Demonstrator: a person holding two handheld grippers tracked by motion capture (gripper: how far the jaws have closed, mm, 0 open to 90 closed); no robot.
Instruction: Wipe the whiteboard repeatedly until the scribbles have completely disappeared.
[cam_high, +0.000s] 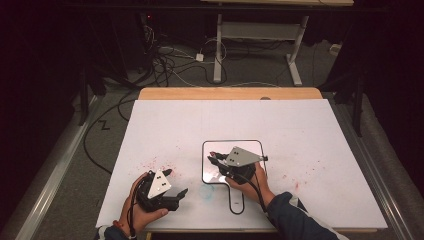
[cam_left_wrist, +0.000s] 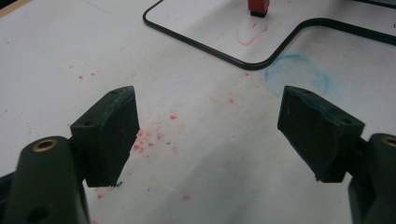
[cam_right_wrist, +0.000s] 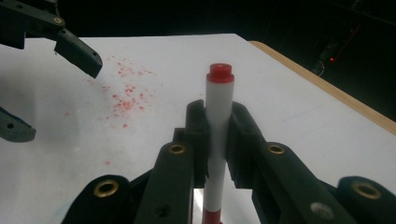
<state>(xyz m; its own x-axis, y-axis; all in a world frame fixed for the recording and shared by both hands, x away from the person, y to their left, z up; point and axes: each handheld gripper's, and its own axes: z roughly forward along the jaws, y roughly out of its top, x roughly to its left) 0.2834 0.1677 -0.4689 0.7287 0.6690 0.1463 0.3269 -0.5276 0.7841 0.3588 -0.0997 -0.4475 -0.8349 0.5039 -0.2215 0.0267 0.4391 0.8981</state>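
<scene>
A: Right gripper view: our right gripper (cam_right_wrist: 218, 135) clamps the marker (cam_right_wrist: 219, 116) upright, red end up, over the board (cam_high: 310, 130).

B: And our left gripper (cam_left_wrist: 208, 135) hangs open and empty near the red specks (cam_left_wrist: 149, 140).

A: We probably draw on the small whiteboard (cam_high: 256, 146), so we keep the tip light and the grip firm.

B: We steady its handle if it slides.

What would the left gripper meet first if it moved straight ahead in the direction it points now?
Probably the black outline of the small whiteboard, after bare, red-speckled table surface. The left gripper is open and empty, aimed low across the table; a faint blue ring lies slightly right. Depth is uncertain.
</scene>
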